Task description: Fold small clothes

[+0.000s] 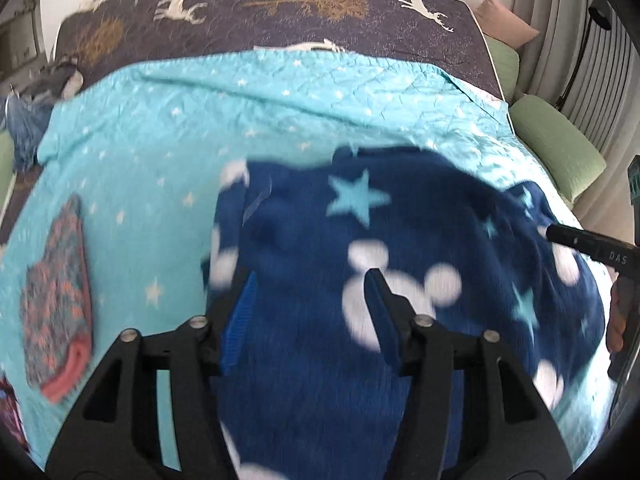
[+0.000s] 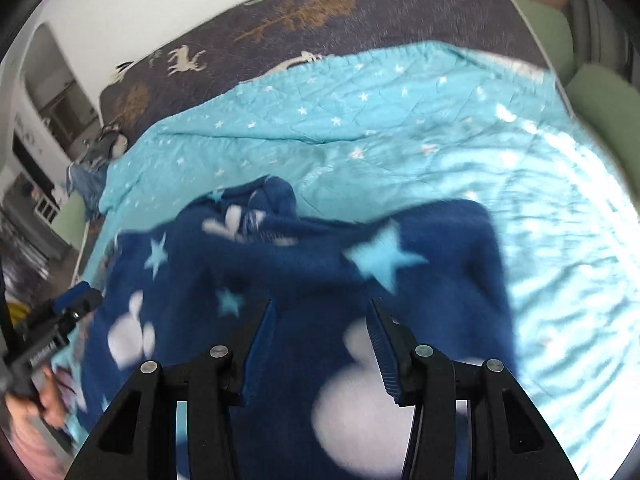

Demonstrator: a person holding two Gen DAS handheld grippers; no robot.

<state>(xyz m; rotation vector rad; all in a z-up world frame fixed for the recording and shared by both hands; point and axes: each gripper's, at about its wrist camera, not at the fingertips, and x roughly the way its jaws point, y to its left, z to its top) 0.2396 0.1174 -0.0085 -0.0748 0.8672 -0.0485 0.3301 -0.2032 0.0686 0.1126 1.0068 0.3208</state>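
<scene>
A navy fleece garment (image 1: 400, 240) with light-blue stars and white mouse-head shapes lies spread on a turquoise star quilt (image 1: 160, 152). It also shows in the right wrist view (image 2: 300, 280). My left gripper (image 1: 310, 284) is open, its jaws spread just above the garment's left part. My right gripper (image 2: 320, 320) is open above the garment's right part; one of its fingers (image 1: 576, 240) reaches in from the right edge of the left wrist view. The left gripper (image 2: 68, 312) shows at the left edge of the right wrist view. Both views are motion-blurred.
A folded pink-and-grey patterned garment (image 1: 56, 304) lies on the quilt at the left. A dark bedspread (image 1: 280, 12) with deer and trees covers the far end of the bed. Green cushions (image 1: 560, 148) line the right side. Crumpled denim (image 1: 24, 120) lies at the far left.
</scene>
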